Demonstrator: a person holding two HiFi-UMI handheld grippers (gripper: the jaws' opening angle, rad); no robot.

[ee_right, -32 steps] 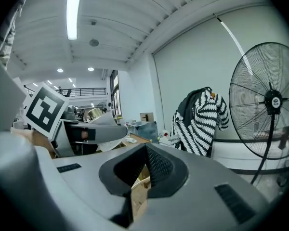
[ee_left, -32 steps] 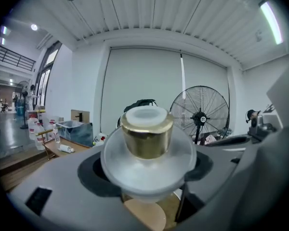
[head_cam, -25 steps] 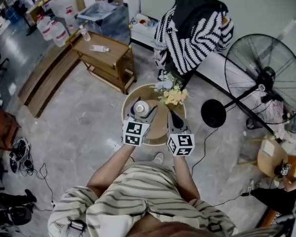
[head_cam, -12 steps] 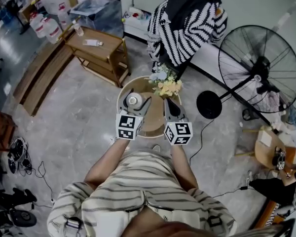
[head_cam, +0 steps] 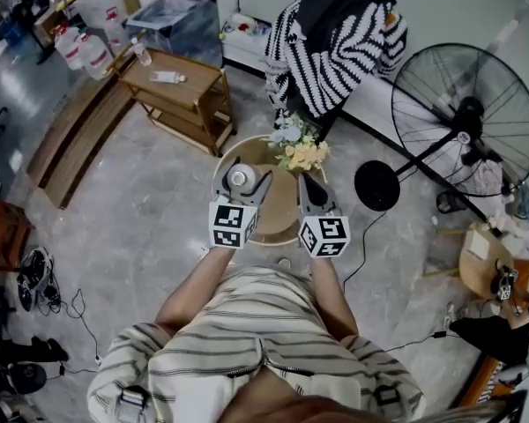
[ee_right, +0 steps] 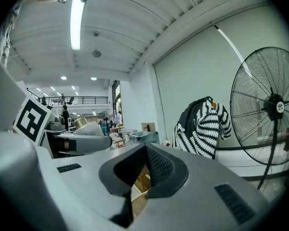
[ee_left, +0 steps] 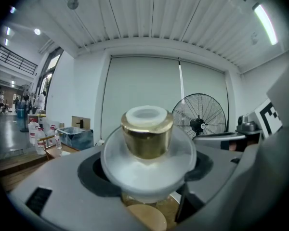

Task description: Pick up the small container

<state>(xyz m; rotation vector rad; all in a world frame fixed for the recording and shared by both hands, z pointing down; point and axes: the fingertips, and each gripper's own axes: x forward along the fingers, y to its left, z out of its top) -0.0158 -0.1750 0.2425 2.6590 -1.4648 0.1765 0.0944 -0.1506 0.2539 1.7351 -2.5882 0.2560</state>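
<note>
The small container [head_cam: 239, 180], a frosted glass jar with a gold neck and a white cap, sits between the jaws of my left gripper [head_cam: 243, 186], which is shut on it over the round wooden table [head_cam: 279, 208]. In the left gripper view the small container [ee_left: 147, 141] fills the middle and stands upright, with the left gripper [ee_left: 145, 174] clamping its frosted body and wood showing beneath. My right gripper [head_cam: 308, 183] hovers over the table's right half. In the right gripper view the right gripper [ee_right: 138, 179] is shut with nothing in it; the container's gold neck [ee_right: 85, 123] shows at left.
A bunch of pale flowers [head_cam: 300, 151] stands at the table's far edge. Beyond are a wooden shelf cart [head_cam: 181, 95], a striped garment over a stand [head_cam: 335, 38] and a large floor fan [head_cam: 463, 117] with its round base [head_cam: 376, 186]. A cable runs across the floor at right.
The head view has shifted a little, so table and grippers sit slightly higher in the picture. The left gripper keeps its hold on the container; the right stays shut.
</note>
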